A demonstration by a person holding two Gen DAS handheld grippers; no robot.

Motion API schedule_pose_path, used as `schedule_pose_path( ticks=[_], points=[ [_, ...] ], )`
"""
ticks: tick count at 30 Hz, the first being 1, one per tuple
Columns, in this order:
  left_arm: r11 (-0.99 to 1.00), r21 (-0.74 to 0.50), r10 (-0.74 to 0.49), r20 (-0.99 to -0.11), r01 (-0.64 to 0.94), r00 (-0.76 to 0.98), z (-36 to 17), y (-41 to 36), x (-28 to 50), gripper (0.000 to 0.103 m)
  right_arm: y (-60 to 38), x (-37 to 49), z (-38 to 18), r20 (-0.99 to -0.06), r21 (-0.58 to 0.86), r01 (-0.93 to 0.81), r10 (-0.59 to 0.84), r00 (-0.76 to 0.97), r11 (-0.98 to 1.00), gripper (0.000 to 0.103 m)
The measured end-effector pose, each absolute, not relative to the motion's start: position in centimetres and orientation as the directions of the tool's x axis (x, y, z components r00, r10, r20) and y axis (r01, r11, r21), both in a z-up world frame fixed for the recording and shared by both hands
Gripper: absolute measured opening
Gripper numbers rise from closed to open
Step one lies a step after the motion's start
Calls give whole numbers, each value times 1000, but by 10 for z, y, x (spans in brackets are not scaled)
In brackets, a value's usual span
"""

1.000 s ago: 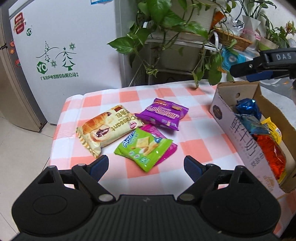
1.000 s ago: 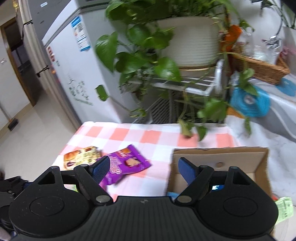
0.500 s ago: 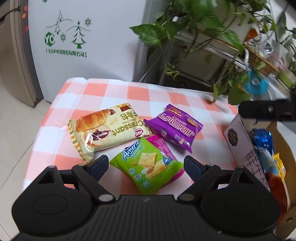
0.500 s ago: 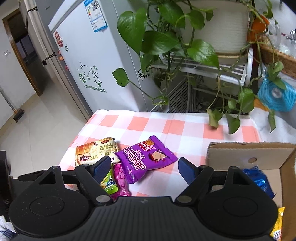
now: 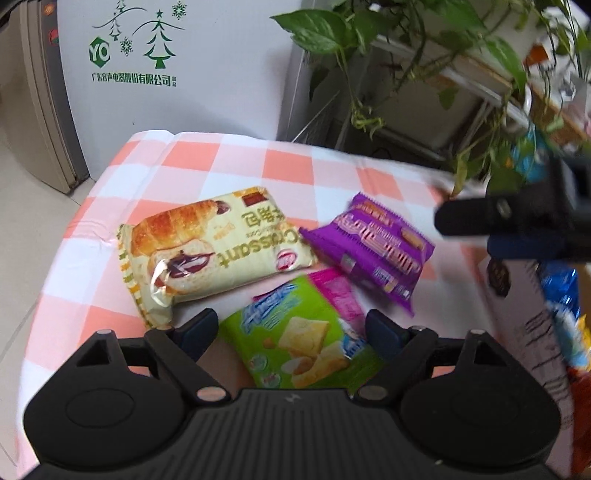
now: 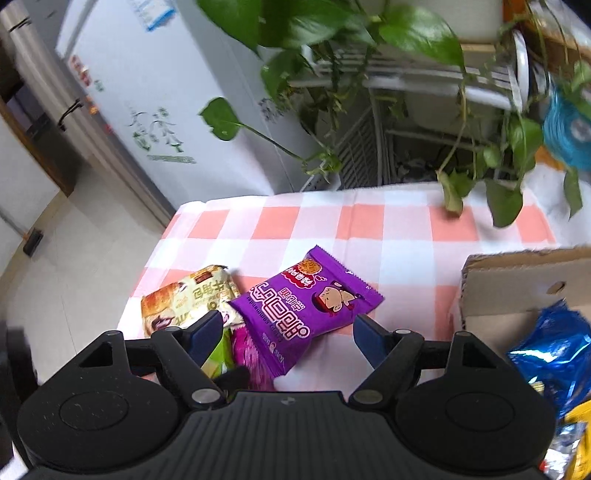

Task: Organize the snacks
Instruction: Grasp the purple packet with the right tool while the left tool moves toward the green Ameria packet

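- Checked pink-and-white tabletop [image 5: 236, 158], with a white fridge [image 5: 177, 66] printed with green trees at 11 o'clock behind it and a trailing green plant [image 5: 369, 33] on a rack at 1 o'clock.
- Lying flat near the tabletop's middle: four snack packs in a loose cluster.
- Green cracker pack [image 5: 299, 339] at 6 o'clock in the left wrist view, between the left gripper's [image 5: 291, 332] fingers, resting on top of a pink pack [image 5: 338, 291] that shows at its 1 o'clock edge.
- Cream croissant pack [image 5: 207, 254] at 10 o'clock of the green one, just beside it, its right end touching or overlapping the purple pack [image 5: 369, 247].
- Purple pack at 1 o'clock of the green one, tilted; in the right wrist view seen between the right gripper's [image 6: 288, 332] fingers, lower corner hidden behind the gripper body.
- Left gripper: jaws spread wide, nothing held, hovering low over the green pack; contact not discernible.
- Right gripper: jaws spread wide, nothing held, above the purple pack.
- Cardboard box [image 6: 517, 280] at 3 o'clock on the tabletop, open on top, holding a shiny blue pack [image 6: 550, 354] and yellow wrappers [image 6: 580, 417] lower down.
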State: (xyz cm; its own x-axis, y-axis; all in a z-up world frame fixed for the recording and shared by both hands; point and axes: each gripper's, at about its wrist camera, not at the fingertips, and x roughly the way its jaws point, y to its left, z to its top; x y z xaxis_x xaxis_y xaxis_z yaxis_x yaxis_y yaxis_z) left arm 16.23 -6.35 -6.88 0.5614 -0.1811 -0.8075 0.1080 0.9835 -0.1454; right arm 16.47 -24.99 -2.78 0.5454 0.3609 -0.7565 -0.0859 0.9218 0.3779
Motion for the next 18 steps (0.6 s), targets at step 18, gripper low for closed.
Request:
schedule_pose_path(
  ticks=[18],
  points=[
    [983, -52, -138, -847, 178, 513, -61, -29, 150, 71, -231, 214, -70, -817, 409, 150, 288, 499, 900, 91]
  ],
)
